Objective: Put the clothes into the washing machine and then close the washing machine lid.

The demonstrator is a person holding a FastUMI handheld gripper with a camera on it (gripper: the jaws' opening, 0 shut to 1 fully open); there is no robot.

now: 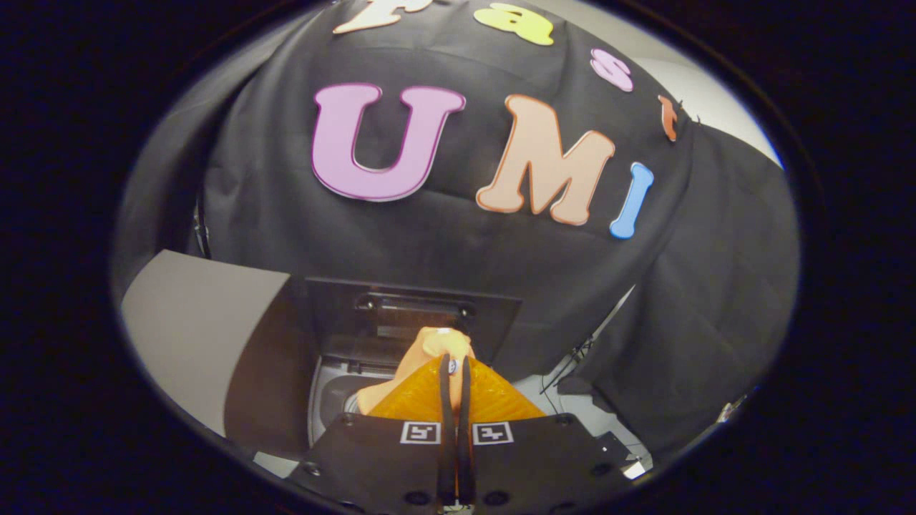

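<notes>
The jaws are pressed almost together, with only a thin slit between them, and they pinch a fold of the orange garment point(429, 357) at their tips. The gripper point(455, 366) holds that cloth up over the washing machine point(336, 393), so the garment bunches into a pale orange lump just beyond the fingertips and spreads out in a brighter, textured sheet on both sides of the fingers point(446, 429). The machine's lid point(415, 315) stands open behind the garment, dark and upright against the black cloth wall point(444, 243). Beside the hanging cloth, part of the grey drum opening point(335, 400) shows below. A pale panel point(193, 322) stands next to the machine, and some thin cables point(572, 361) trail on the light floor on the other side.
</notes>
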